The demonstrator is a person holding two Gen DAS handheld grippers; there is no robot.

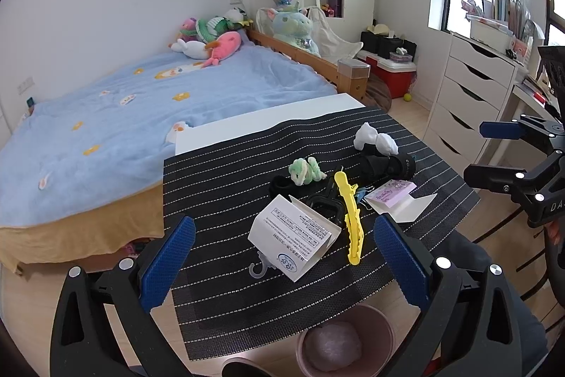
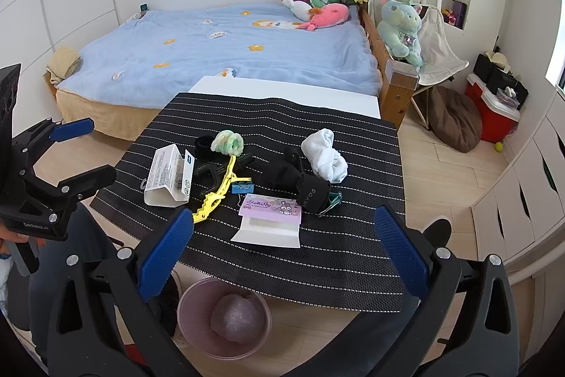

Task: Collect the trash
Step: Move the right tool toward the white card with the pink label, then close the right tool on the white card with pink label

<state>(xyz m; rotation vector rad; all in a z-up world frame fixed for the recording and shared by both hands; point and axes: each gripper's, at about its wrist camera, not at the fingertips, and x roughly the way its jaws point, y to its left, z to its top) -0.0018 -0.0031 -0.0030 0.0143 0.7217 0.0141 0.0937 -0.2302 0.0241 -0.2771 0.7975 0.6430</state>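
Note:
A black striped mat point(image 1: 226, 193) point(image 2: 353, 257) covers a small white table. On it lie a white printed card packaging point(image 1: 295, 237) point(image 2: 169, 177), a purple-and-white card packaging point(image 1: 395, 200) point(image 2: 270, 219), a yellow hair clip point(image 1: 349, 221) point(image 2: 217, 195), a green scrunchie point(image 1: 305, 170) point(image 2: 227, 142), a white rolled sock point(image 1: 374, 138) point(image 2: 326, 156) and black socks point(image 1: 385, 165) point(image 2: 300, 182). A pink bin point(image 1: 346, 341) point(image 2: 224, 317) with a bag inside stands on the floor below the near edge. My left gripper point(image 1: 282, 264) point(image 2: 81, 151) is open above the white packaging. My right gripper point(image 2: 282, 249) point(image 1: 491, 151) is open above the purple card.
A bed with a blue blanket point(image 1: 141, 115) point(image 2: 229, 59) and plush toys stands behind the table. White drawers point(image 1: 469, 94) point(image 2: 522, 193) line the right side. A red cooler point(image 1: 392, 76) point(image 2: 491, 115) and a brown cushion point(image 2: 453, 119) sit on the floor.

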